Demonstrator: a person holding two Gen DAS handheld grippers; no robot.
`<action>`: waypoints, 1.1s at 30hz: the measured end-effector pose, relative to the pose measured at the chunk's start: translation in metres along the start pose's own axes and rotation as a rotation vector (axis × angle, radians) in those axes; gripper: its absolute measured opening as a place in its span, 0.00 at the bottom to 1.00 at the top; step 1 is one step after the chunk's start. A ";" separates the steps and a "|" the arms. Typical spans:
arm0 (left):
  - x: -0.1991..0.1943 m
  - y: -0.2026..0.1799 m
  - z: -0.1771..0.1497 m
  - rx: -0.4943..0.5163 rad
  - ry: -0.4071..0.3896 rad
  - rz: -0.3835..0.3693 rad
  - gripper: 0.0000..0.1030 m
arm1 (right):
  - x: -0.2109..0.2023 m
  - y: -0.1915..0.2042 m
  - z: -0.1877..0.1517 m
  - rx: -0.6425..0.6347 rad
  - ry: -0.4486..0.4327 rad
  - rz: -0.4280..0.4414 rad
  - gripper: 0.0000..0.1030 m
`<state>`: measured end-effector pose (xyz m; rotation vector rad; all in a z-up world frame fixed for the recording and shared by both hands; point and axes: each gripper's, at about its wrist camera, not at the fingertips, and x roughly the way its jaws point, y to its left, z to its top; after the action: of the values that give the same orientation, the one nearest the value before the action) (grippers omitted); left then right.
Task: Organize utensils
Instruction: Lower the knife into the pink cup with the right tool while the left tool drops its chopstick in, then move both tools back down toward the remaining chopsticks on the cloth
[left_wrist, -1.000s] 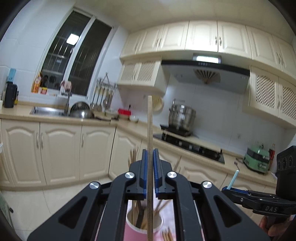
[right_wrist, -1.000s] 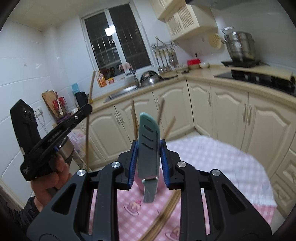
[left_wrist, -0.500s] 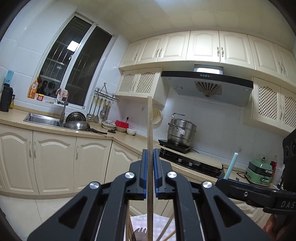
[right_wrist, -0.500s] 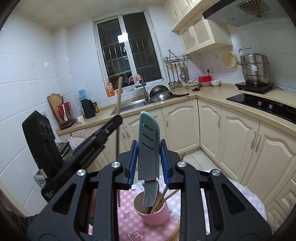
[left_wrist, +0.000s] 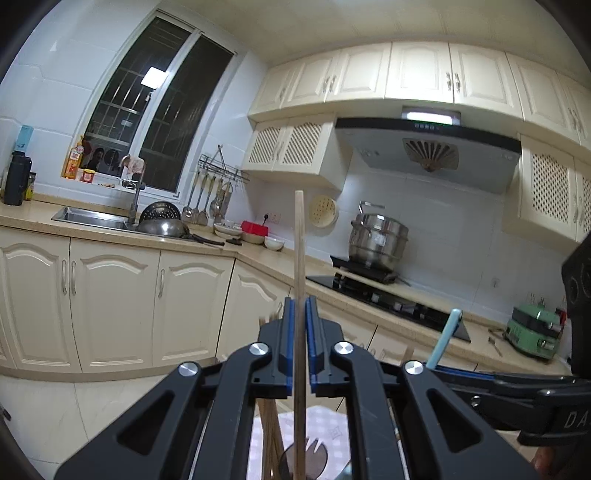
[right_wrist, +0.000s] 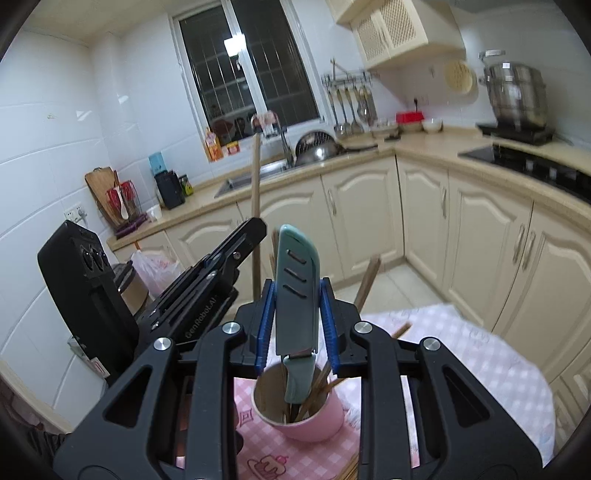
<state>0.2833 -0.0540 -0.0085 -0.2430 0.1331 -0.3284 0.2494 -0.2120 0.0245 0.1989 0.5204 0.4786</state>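
Observation:
My left gripper (left_wrist: 300, 325) is shut on a single wooden chopstick (left_wrist: 299, 258) held upright; it also shows in the right wrist view (right_wrist: 255, 206). My right gripper (right_wrist: 297, 310) is shut on a teal sheathed knife (right_wrist: 296, 288), its handle end pointing down into a pink cup (right_wrist: 314, 421) that holds several chopsticks. The cup stands on a pink checked tablecloth (right_wrist: 461, 354). The left gripper (right_wrist: 221, 273) is left of the cup and above it. In the left wrist view the knife's teal tip (left_wrist: 445, 339) shows at right.
Cream base cabinets (right_wrist: 480, 229) and counter run behind the table. A sink (left_wrist: 92, 218), hanging ladles (left_wrist: 207, 203), a steel pot (left_wrist: 378, 240) on the hob and a green cooker (left_wrist: 532, 332) stand on the counter. Loose chopsticks (right_wrist: 349, 470) lie on the cloth near the front.
Both grippers tilted up and then settled. The knife's handle end now sits in the pink cup. The chopstick stays clamped in the left gripper.

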 end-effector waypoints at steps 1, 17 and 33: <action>0.000 0.001 -0.003 0.002 0.008 0.000 0.07 | 0.000 -0.002 -0.002 0.015 0.005 0.003 0.38; -0.081 0.009 0.005 0.098 0.133 0.147 0.96 | -0.073 -0.027 -0.022 0.153 -0.157 -0.092 0.94; -0.165 0.011 -0.015 0.108 0.229 0.225 0.96 | -0.086 -0.053 -0.095 0.241 0.055 -0.169 0.94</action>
<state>0.1298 0.0083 -0.0109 -0.0808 0.3650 -0.1383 0.1553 -0.2944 -0.0354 0.3699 0.6433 0.2564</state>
